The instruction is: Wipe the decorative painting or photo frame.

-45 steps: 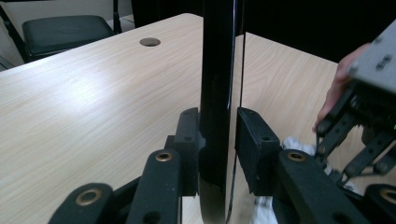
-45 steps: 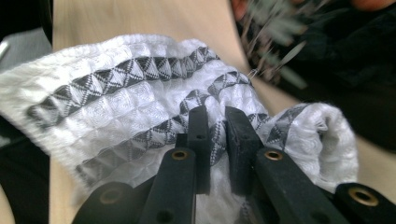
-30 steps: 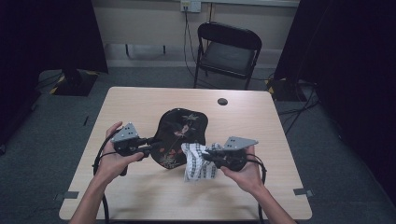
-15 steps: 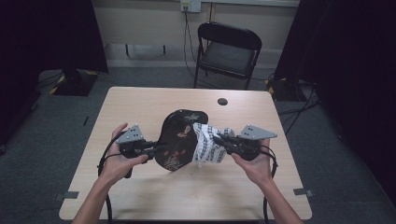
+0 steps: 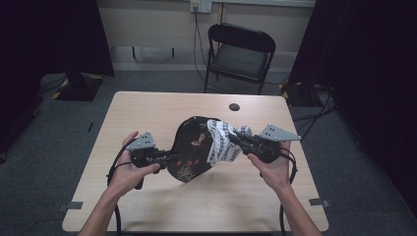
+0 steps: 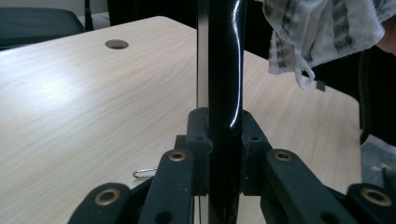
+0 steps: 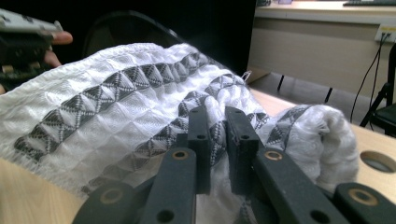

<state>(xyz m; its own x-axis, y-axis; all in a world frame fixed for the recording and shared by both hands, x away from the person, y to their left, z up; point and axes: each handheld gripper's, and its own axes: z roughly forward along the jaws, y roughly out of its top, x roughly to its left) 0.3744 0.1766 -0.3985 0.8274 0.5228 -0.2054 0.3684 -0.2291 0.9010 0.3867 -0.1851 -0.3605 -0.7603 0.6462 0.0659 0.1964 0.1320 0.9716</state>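
A black oval plate [image 5: 191, 147] with a flower pattern is held tilted above the table. My left gripper [image 5: 169, 156] is shut on its near-left rim. In the left gripper view the plate's glossy edge [image 6: 224, 70] stands upright between the jaws of that gripper [image 6: 224, 133]. A white cloth [image 5: 221, 142] with grey woven stripes lies bunched against the plate's right side, and my right gripper [image 5: 234, 139] is shut on it. In the right gripper view the cloth [image 7: 116, 93] drapes over the jaws of that gripper [image 7: 218, 123]. The cloth [image 6: 322, 28] hangs at the upper right of the left gripper view.
The light wooden table [image 5: 147, 113] has a round cable hole [image 5: 234, 106] near its far edge. A black folding chair [image 5: 241, 54] stands behind the table. A paper clip [image 6: 144, 173] lies on the table below the left gripper. Dark curtains flank both sides.
The right gripper has carried the cloth up and away along the plate's right side. The plate now sits more tilted, with its far end raised. The left hand has barely shifted.
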